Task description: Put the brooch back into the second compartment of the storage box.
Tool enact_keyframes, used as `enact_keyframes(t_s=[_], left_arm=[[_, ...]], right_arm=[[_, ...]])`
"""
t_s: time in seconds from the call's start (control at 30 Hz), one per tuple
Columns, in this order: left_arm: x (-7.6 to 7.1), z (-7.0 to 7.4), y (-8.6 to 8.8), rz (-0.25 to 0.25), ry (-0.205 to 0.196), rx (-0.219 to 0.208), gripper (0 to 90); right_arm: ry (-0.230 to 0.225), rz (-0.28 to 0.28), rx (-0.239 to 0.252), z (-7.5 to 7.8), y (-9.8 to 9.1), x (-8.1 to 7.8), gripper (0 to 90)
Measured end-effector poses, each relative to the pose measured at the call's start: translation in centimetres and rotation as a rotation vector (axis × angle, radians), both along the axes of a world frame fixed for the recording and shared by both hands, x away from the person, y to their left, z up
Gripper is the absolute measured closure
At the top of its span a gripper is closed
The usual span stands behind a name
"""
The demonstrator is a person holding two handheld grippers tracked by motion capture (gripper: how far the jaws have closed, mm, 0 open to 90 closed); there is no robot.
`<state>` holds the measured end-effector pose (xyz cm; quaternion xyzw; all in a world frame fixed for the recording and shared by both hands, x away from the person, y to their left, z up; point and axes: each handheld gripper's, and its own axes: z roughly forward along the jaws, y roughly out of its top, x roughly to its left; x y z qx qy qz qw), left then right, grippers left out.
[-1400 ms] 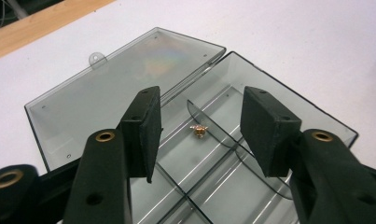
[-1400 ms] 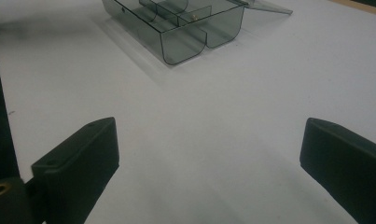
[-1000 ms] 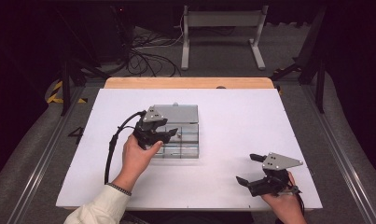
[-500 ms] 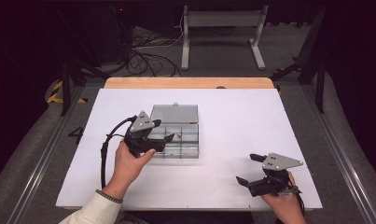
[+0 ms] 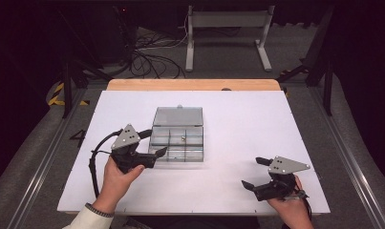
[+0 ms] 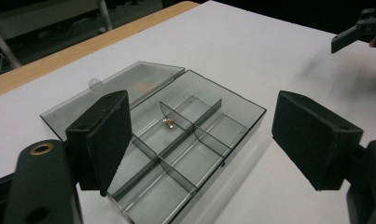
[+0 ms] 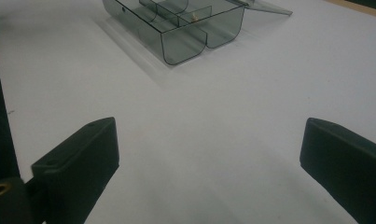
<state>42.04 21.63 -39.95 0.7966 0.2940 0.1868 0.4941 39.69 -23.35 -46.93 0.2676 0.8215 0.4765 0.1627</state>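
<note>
Plastic organizer box [image 5: 177, 140] sits mid-table on the white mat [image 5: 238, 124], lid [image 5: 178, 116] flipped flat behind it, with one tiny brass bit [image 6: 169, 122] in a middle compartment. Left gripper [image 5: 153, 142] hovers at the box's left edge; its jaws have just been opening and stand wide with nothing between them. I'd guess it just dropped that piece. Right gripper [image 5: 254, 172] is parked well off near the front-right corner, jaws wide and empty too, probably just staying out of the way.
</note>
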Motion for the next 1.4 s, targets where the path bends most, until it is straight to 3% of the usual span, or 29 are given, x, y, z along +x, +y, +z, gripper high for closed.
enact_keyframes(t_s=[0.33, 0.6, 0.93, 1.4], left_arm=[[-2.0, -1.5, 2.4, 0.025, -0.045, 0.019, 17.4], [-3.4, -3.2, 4.6, 0.039, -0.036, -0.011, 17.4], [-5.0, -4.9, 6.0, 0.043, -0.036, -0.026, 16.0], [-6.6, -7.0, 7.2, 0.052, -0.01, 0.015, 13.1]], right_arm=[[0.001, 0.0, -0.003, 0.0, 0.0, 0.0, 5.0], [0.004, -0.001, -0.002, 0.0, 0.1, 0.0, 5.0], [0.002, 0.002, 0.0, 0.0, 0.0, 0.0, 5.0], [0.0, 0.006, 0.0, 0.0, 0.0, -0.1, 4.9]])
